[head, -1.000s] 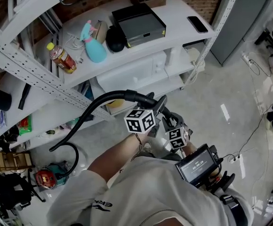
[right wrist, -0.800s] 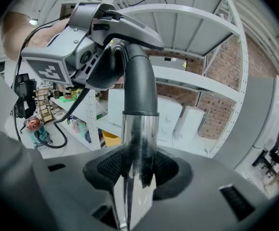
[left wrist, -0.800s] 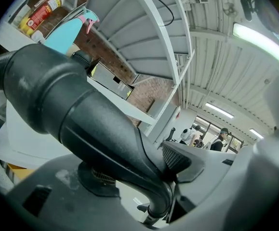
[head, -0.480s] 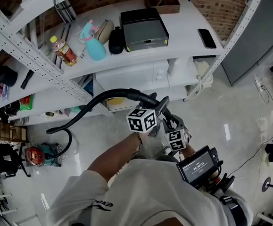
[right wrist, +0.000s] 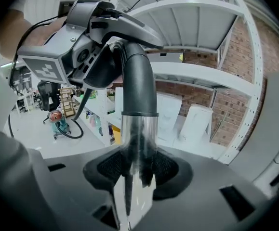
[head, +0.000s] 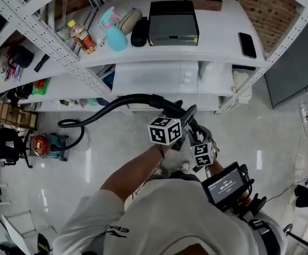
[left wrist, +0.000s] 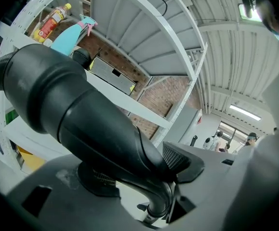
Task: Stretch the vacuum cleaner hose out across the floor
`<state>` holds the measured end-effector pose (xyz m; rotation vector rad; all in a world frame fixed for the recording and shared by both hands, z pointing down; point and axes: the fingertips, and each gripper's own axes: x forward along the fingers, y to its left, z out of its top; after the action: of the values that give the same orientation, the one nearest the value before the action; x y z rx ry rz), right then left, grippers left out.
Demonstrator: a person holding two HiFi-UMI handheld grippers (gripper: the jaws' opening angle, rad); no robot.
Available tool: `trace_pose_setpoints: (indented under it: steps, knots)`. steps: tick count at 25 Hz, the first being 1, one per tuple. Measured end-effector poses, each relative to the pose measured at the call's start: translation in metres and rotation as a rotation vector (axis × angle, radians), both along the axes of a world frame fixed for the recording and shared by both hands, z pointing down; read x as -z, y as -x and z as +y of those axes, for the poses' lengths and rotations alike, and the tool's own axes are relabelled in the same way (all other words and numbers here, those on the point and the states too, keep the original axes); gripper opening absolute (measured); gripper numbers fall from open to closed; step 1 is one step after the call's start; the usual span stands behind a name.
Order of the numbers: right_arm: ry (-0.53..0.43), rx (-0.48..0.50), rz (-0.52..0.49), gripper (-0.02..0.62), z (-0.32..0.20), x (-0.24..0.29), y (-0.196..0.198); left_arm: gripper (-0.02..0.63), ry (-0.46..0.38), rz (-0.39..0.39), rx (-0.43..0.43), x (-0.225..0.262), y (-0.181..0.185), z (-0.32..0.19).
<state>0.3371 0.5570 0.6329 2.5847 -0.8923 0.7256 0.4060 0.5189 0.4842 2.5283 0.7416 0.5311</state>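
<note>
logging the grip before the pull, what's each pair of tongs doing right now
left tongs: closed on the black hose handle
right tongs: closed on the metal tube

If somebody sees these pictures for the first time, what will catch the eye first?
Most striking is the black hose, arching from the vacuum cleaner on the floor at the left up to the middle. There the left gripper clamps its handle and the right gripper its metal tube. Behind stand white shelves with a blue spray bottle.
</note>
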Motion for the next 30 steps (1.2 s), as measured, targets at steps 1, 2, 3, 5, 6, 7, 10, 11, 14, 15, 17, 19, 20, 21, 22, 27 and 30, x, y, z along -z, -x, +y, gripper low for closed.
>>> trace_pose_setpoints:
  steps: [1, 2, 3, 5, 6, 7, 10, 11, 14, 15, 17, 19, 20, 21, 22, 27, 30]
  knots:
    - [0.0, 0.006, 0.0, 0.153, 0.001, 0.0, 0.002, 0.273, 0.0, -0.001, 0.004, 0.0, 0.002, 0.001]
    - [0.0, 0.011, 0.0, 0.153, 0.002, 0.0, 0.004, 0.273, 0.0, -0.001, 0.007, 0.0, 0.004, 0.002]
    - [0.0, 0.014, 0.001, 0.153, 0.003, 0.0, 0.007, 0.273, -0.001, 0.0, 0.01, 0.0, 0.007, 0.002]
    - [0.002, 0.016, 0.005, 0.153, 0.004, 0.001, 0.012, 0.273, -0.001, 0.004, 0.009, 0.001, 0.012, 0.004]
    - [0.004, 0.014, 0.006, 0.153, 0.006, 0.0, 0.014, 0.273, -0.002, 0.004, 0.006, 0.001, 0.016, 0.006]
    - [0.006, 0.011, 0.007, 0.153, 0.007, 0.0, 0.018, 0.273, -0.003, 0.004, 0.003, 0.0, 0.019, 0.007]
    - [0.014, 0.009, 0.01, 0.153, 0.01, -0.001, 0.031, 0.273, -0.001, 0.002, -0.005, 0.001, 0.033, 0.009]
    - [0.018, 0.008, 0.012, 0.153, 0.011, 0.0, 0.038, 0.273, 0.003, 0.0, -0.008, 0.002, 0.039, 0.01]
    - [0.032, -0.005, 0.021, 0.153, 0.014, 0.008, 0.059, 0.273, 0.017, -0.006, -0.021, 0.006, 0.06, 0.011]
    - [0.035, -0.009, 0.024, 0.153, 0.014, 0.011, 0.065, 0.273, 0.021, -0.006, -0.025, 0.007, 0.066, 0.012]
    - [0.043, -0.018, 0.033, 0.153, 0.016, 0.014, 0.076, 0.273, 0.028, -0.003, -0.036, 0.011, 0.078, 0.013]
    - [0.05, -0.025, 0.041, 0.153, 0.018, 0.017, 0.086, 0.273, 0.031, 0.004, -0.044, 0.015, 0.088, 0.015]
    - [0.053, -0.029, 0.043, 0.153, 0.018, 0.019, 0.091, 0.273, 0.032, 0.008, -0.047, 0.017, 0.093, 0.015]
    - [0.054, -0.033, 0.045, 0.153, 0.019, 0.021, 0.095, 0.273, 0.033, 0.011, -0.05, 0.019, 0.097, 0.017]
    - [0.055, -0.036, 0.047, 0.153, 0.021, 0.023, 0.098, 0.273, 0.035, 0.015, -0.054, 0.021, 0.1, 0.018]
    - [0.046, -0.033, 0.051, 0.153, 0.032, 0.033, 0.107, 0.273, 0.038, 0.025, -0.059, 0.029, 0.106, 0.032]
    - [0.035, -0.022, 0.057, 0.153, 0.048, 0.028, 0.107, 0.273, 0.036, 0.031, -0.052, 0.027, 0.106, 0.048]
